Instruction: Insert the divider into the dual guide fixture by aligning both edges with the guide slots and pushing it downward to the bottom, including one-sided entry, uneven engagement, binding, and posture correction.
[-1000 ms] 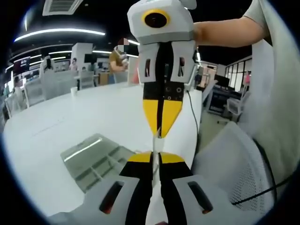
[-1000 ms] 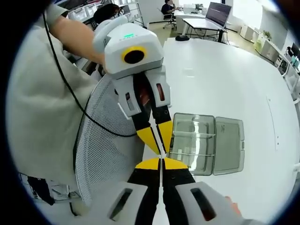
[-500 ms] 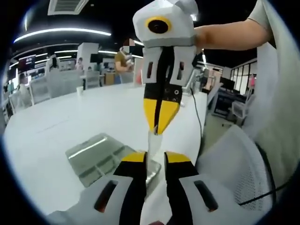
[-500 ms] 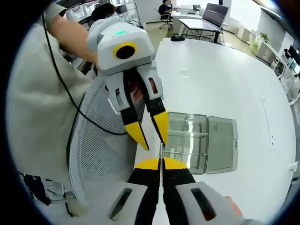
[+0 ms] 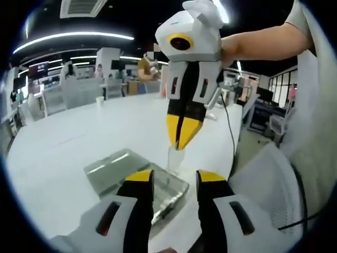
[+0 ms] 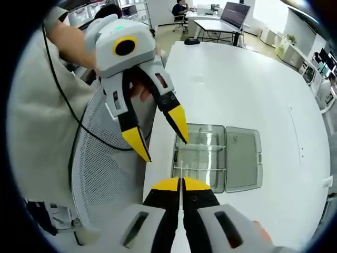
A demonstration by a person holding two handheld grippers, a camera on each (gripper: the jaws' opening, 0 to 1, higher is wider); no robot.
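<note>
**Speaker one:** Left gripper view first, largest thing first: what is being shown?

**Speaker two:** A wide white table [image 5: 79, 142] is being shown, stretching back toward an office with ceiling lights. A white mesh chair [image 5: 274, 179] is being seen at the table's near edge. On the table, a clear plastic fixture [image 5: 126, 168], a shallow tray with a hinged lid lying open beside it, is being seen behind the left gripper [image 5: 174, 182]. That gripper's yellow-tipped jaws are being held wide apart, with nothing between them.

**Speaker one:** And the other tool?

**Speaker two:** The right gripper [image 5: 181, 147] is being held by a hand from above, pointing down. Its jaws are being pressed together on the divider [image 5: 174, 158], a thin clear plate hanging below the tips, above the fixture's near end. Whether the plate is touching the tray cannot be told.

**Speaker one:** What is being shown in the right gripper view?

**Speaker two:** The table [image 6: 253, 95] is being seen from above, with the fixture [image 6: 218, 158] lying near its edge, cross ribs dividing the tray half. The left gripper [image 6: 160, 139] is being held beside it, jaws spread wide. The right gripper [image 6: 180, 182] is being kept closed on the divider [image 6: 180, 168], seen edge-on as a thin pale line over the tray's near side.
</note>
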